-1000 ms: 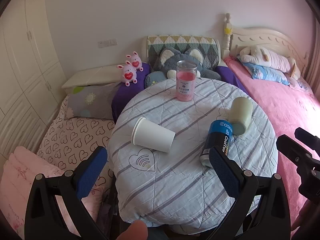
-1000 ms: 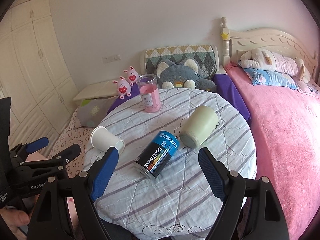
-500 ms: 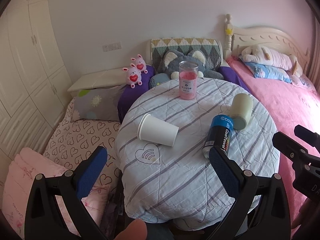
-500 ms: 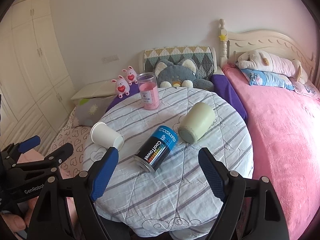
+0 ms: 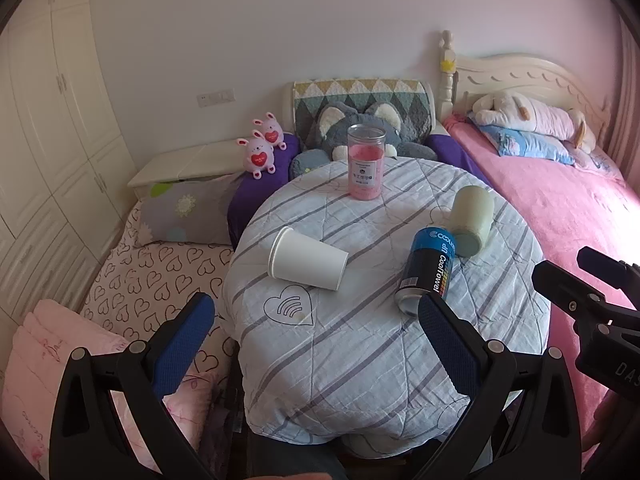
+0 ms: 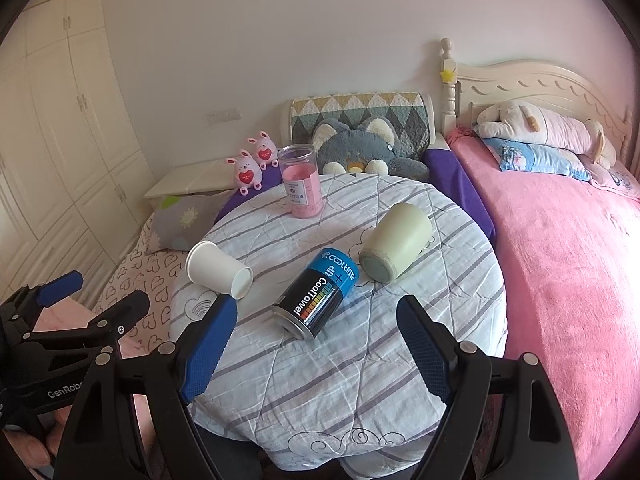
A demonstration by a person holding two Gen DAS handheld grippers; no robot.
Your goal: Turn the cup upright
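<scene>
A white paper cup (image 5: 307, 259) lies on its side on the round striped table (image 5: 360, 352), mouth to the left; it also shows in the right wrist view (image 6: 218, 270). A pale green cup (image 5: 472, 220) lies on its side at the right, base toward me, also in the right wrist view (image 6: 394, 242). A blue and black CoolTowel can (image 5: 428, 270) lies beside it, also in the right wrist view (image 6: 318, 298). My left gripper (image 5: 316, 316) is open and empty, short of the table. My right gripper (image 6: 314, 318) is open and empty, held back from the can.
A clear jar of pink powder (image 5: 365, 168) stands upright at the table's far side. A pink bed (image 6: 568, 248) runs along the right. Plush toys and cushions (image 5: 360, 128) sit behind the table. A heart-print mattress (image 5: 160, 272) lies low at the left.
Both grippers have pulled back and risen, so the table looks smaller and farther. The cups, can and jar have not moved.
</scene>
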